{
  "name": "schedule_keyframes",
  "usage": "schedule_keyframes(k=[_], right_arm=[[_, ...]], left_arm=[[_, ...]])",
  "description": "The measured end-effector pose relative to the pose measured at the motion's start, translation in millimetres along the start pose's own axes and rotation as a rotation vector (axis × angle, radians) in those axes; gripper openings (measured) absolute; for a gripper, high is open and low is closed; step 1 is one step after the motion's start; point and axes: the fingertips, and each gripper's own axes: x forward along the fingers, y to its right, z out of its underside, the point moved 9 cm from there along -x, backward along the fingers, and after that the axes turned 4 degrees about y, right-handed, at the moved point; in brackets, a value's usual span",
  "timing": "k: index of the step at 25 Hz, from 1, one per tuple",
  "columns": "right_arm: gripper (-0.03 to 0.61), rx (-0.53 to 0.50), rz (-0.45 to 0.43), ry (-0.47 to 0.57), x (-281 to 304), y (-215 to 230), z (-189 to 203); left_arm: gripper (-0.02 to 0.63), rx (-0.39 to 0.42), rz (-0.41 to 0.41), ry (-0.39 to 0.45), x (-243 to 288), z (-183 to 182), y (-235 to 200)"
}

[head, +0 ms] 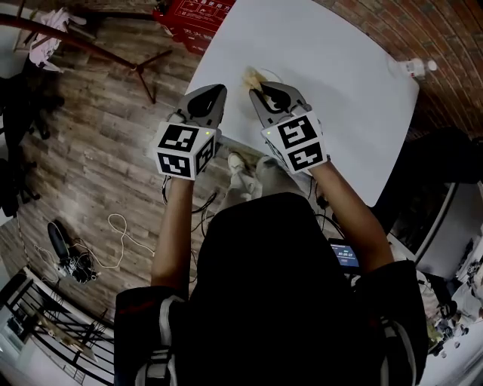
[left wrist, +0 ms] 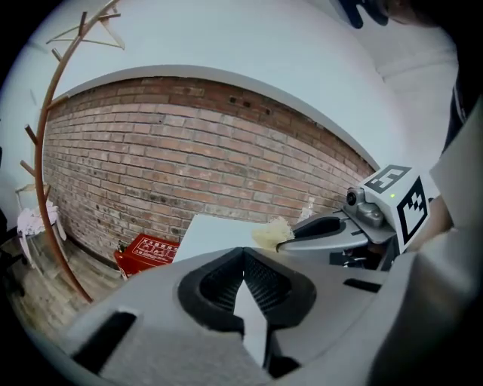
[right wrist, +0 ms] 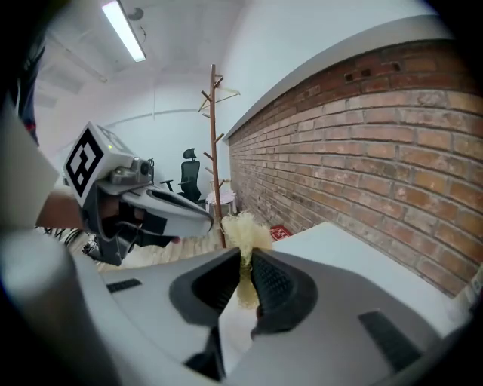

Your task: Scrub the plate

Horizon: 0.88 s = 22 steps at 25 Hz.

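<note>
My right gripper (head: 260,89) is shut on a pale yellow fibrous scrubber (head: 251,78), held over the near edge of the white table (head: 339,98). In the right gripper view the scrubber (right wrist: 241,230) sticks out past the closed jaws of the right gripper (right wrist: 246,260). Just beyond the scrubber a faint curved rim of a white plate (head: 275,75) shows, mostly hidden by the gripper. My left gripper (head: 215,92) hovers beside it to the left, shut with nothing between its pads. The left gripper view shows the left gripper (left wrist: 243,260) closed, with the scrubber (left wrist: 272,232) to its right.
A small clear bottle (head: 413,68) stands at the table's far right corner. A red box (head: 192,19) lies on the wooden floor beyond the table. A brick wall (right wrist: 362,151) runs behind it, and a wooden coat stand (right wrist: 215,151) stands by the wall. Cables lie on the floor at left.
</note>
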Motion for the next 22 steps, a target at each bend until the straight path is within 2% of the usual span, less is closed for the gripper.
schedule_keyframes(k=[6,15,22], right_arm=[[0.055,0.008,0.030,0.047,-13,-17,-19],[0.055,0.017,0.035,0.110,-26,-21,-32],[0.055,0.005,0.024,0.167,-56,-18,-45]], left_arm=[[0.019,-0.053,0.040,0.052,-25,-7,7],[0.018,-0.003,0.023,0.114,-31,-27,15],[0.018,0.024,-0.010,0.160,-42,-45,44]])
